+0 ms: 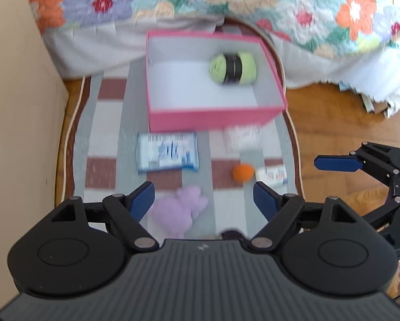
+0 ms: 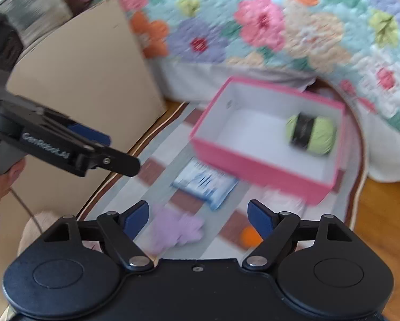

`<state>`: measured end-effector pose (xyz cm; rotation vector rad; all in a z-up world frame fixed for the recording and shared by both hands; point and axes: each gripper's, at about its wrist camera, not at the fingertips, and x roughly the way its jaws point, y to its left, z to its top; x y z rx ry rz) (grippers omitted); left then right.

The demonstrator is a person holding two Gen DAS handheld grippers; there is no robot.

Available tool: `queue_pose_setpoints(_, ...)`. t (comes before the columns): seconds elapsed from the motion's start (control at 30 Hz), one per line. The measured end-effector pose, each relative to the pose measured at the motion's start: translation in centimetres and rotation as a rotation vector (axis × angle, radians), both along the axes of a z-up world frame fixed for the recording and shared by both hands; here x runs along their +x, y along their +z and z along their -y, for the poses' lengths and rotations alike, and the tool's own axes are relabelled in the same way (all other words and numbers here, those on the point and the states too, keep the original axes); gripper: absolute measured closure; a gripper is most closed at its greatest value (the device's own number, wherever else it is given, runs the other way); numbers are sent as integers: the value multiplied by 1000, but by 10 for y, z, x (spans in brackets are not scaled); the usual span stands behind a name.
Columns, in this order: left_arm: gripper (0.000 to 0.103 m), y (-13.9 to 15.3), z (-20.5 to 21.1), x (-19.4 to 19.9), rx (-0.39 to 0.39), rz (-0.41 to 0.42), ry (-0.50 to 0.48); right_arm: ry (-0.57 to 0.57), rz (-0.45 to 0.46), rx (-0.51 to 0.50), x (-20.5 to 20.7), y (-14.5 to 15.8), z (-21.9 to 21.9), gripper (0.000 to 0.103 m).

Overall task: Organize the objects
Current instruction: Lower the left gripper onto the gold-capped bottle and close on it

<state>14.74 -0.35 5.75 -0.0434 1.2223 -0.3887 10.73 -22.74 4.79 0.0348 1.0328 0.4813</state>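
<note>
Above the striped rug point(image 1: 103, 139), both grippers point(image 1: 204, 200) point(image 2: 198, 218) tilt steeply down, jaws spread, gripping nothing.

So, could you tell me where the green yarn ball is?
The green yarn ball lies inside the pink box, toward its far right corner, in both wrist views.

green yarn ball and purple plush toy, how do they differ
The green yarn ball sits inside the pink box; the purple plush toy lies outside it on the striped rug. The yarn ball is a rounded roll with a black band; the plush toy is irregular and plain. Both look soft, and neither is gripped.
</note>
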Motion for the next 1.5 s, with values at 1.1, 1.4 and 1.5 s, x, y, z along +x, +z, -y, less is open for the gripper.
queue_pose_setpoints(1.1,14,-190,-2,-32,-4,-383,104,2,-375,42,-14,-199,-66,18)
queue_pose_setpoints(1.4,14,-204,-9,-43,-19,-335,174,-2,-78,-123,-53,-203,-101,17)
queue_pose_setpoints(1.5,14,-209,-7,-48,-35,-325,192,-19,-36,-139,-61,-206,-104,16)
